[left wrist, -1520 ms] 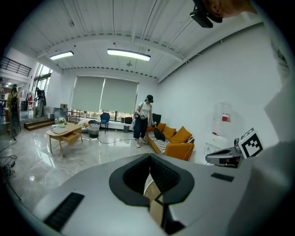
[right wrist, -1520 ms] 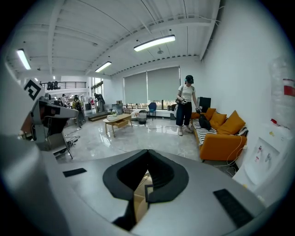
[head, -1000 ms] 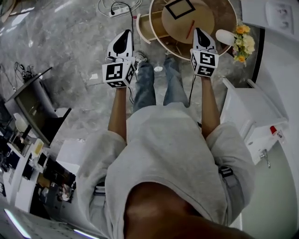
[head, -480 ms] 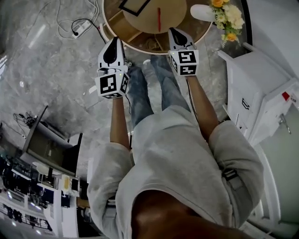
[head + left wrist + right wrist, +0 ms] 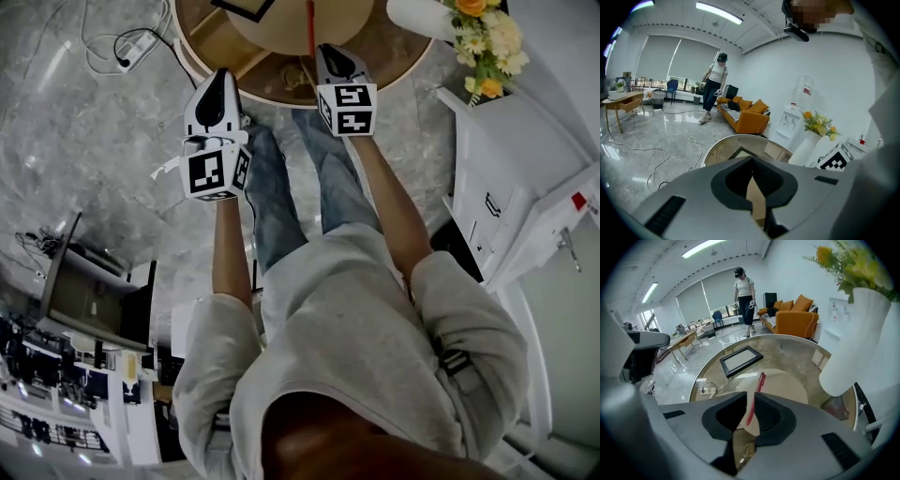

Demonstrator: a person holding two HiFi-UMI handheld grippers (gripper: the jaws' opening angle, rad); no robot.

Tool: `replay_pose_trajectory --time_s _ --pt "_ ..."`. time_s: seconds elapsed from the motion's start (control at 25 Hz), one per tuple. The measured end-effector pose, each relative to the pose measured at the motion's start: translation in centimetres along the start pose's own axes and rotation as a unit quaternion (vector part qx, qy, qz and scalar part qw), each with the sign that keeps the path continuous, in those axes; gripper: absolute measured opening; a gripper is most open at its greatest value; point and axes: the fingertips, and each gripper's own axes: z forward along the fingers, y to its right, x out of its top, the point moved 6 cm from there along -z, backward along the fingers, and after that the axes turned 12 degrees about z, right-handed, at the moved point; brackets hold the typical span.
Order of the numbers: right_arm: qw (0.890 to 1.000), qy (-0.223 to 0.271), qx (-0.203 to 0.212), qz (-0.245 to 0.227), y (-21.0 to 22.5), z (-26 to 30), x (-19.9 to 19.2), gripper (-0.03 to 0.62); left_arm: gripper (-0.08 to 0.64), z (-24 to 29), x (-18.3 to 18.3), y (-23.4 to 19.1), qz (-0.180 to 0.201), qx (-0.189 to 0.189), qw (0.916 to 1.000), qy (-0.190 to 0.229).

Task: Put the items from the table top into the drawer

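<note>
Red pen (image 5: 759, 385) lies untouched on the round table (image 5: 797, 357) while the right gripper (image 5: 330, 49), jaws just parting and empty, lines up on it, left gripper (image 5: 222, 77) closed; next, I reckon, straddle and pinch.

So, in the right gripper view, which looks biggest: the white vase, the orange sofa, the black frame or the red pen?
1. white vase, largest, but nearest the camera.
2-3. orange sofa and black frame look much alike; the sofa is far off, so no ranking.
4. red pen, thin, smallest.
</note>
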Motion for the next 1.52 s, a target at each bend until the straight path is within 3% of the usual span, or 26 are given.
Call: replay_pose_trajectory --time_s 0.08,0.16,0.48,0.64,0.88,1.24,1.52 --pt "1.000 -0.010 0.009 0.009 0.1 1.8 -0.5 0.140 0.015 0.3 -0.7 -0.3 -0.002 0.000 1.0000 -0.004" --pt "1.000 -0.015 0.004 0.011 0.3 3.4 -0.9 0.150 0.015 0.3 -1.4 -0.4 -0.004 -0.001 1.0000 -0.008" --pt "0.999 -0.035 -0.023 0.006 0.9 6.9 -1.1 0.119 0.015 0.2 -3.1 -0.6 -0.018 -0.002 0.9997 -0.019" --pt "0.999 -0.035 -0.033 -0.002 1.1 7.1 -1.2 0.070 0.015 0.4 -3.2 -0.9 -0.021 0.000 0.9996 -0.017" --pt "0.999 -0.026 -0.016 -0.015 -0.1 6.8 -0.8 0.067 0.015 -0.4 -3.5 -2.0 -0.035 0.019 0.9991 -0.011" --pt "0.995 -0.014 0.060 -0.080 -10.3 6.6 -0.7 0.067 0.015 -5.8 -5.9 -6.9 -0.066 0.086 0.9941 0.000" --pt "0.981 -0.036 0.129 -0.138 -21.0 7.6 -3.1 0.067 0.015 -12.4 -9.7 -12.3 -0.099 0.147 0.9841 -0.001"
